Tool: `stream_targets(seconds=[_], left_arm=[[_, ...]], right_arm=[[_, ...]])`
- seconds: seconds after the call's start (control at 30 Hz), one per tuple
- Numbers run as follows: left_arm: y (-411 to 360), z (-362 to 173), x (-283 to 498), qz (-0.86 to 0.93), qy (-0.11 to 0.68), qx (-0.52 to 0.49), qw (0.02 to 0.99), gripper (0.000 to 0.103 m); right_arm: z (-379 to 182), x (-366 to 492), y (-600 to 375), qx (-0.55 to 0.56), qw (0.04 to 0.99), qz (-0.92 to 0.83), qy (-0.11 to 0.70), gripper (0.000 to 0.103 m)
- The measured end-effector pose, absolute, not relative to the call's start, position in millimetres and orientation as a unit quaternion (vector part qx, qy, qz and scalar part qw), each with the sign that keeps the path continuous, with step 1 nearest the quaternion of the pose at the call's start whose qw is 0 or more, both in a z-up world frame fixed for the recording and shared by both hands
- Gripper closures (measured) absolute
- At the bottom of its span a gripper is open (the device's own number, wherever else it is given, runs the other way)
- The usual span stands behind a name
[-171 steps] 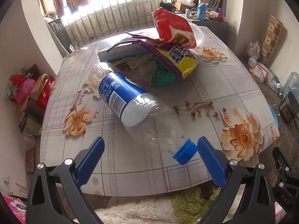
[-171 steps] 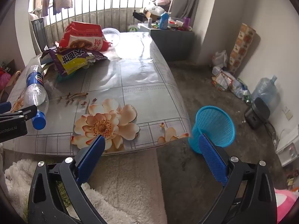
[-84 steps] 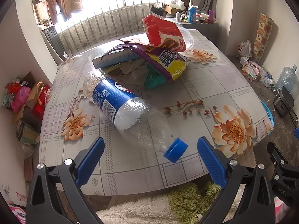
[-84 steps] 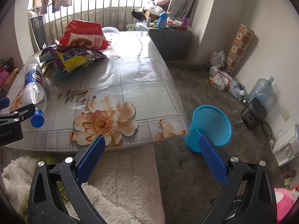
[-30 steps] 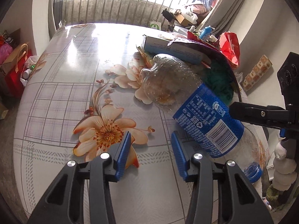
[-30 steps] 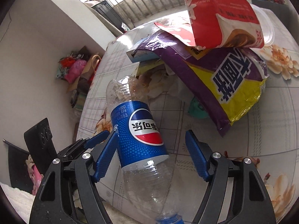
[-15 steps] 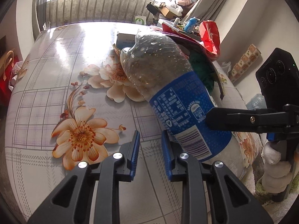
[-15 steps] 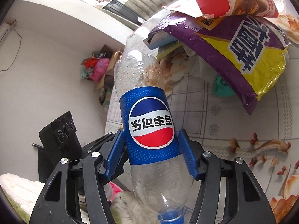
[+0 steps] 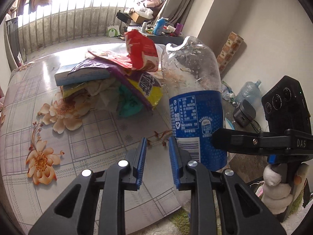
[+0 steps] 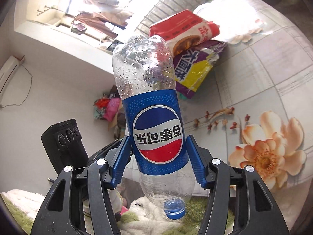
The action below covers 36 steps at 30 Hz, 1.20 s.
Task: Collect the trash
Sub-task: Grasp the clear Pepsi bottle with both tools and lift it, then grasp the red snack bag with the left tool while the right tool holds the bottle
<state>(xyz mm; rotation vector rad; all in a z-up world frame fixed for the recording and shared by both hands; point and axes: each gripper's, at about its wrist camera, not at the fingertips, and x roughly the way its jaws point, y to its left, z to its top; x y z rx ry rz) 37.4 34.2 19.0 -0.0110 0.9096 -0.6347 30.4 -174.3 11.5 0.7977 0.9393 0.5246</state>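
Note:
My right gripper (image 10: 158, 160) is shut on an empty clear Pepsi bottle (image 10: 154, 121) with a blue label, held cap-down above the table edge. The bottle also shows in the left wrist view (image 9: 193, 105), where the right gripper's black finger crosses its label. My left gripper (image 9: 156, 152) hangs just left of the bottle with its jaws nearly closed on nothing. A trash pile lies on the table: a red snack bag (image 9: 140, 52), a purple and yellow bag (image 9: 142, 84) and a blue box (image 9: 82, 76).
The floral tablecloth table (image 9: 58, 137) spreads below. A green and white rug (image 10: 23, 201) lies under the table edge. A water jug (image 9: 249, 92) and a small black appliance (image 9: 244, 113) stand on the floor to the right.
The right gripper closed on the bottle and lifted it off the table, turning it upright with the cap down. The left gripper narrowed its jaws and swung toward the trash pile.

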Motion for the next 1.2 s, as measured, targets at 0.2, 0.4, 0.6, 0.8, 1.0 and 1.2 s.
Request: stream_targets(seconds=[0.2,0.4,0.6,0.8,1.0,1.2], left_arm=[[-31.3,25.2,34.2,-0.337,0.425,0.027,0.84,0.081],[-73.1,22.7,53.6,-0.342,0.428,0.048,0.835,0.081],[-85.8,12.6,90.3,-0.34,0.429,0.036,0.836,0.081],[-73.4,13.8,107.4,-0.319,0.423,0.042,0.847,0.081],[-26.2,39.8,118.6,-0.253,0.368,0.039,0.894,0.079],[3.7,46.4,143.9,-0.204,0.347,0.044,0.914,0.058]], right_arm=[[0.1,10.6,-222.9,0.438,0.775,0.198,0.409,0.048],[-11.8,25.9,-249.1,0.474,0.766,0.176,0.396,0.048],[-21.6,69.8,-258.8,0.479,0.758,0.153,0.416,0.048],[-26.1,113.2,-270.2,0.444,0.77,0.123,0.441,0.049],[-20.1,137.6,-258.6,0.381,0.796,0.081,0.464,0.046],[-19.0,138.8,-260.1,0.345,0.811,0.057,0.469,0.035]])
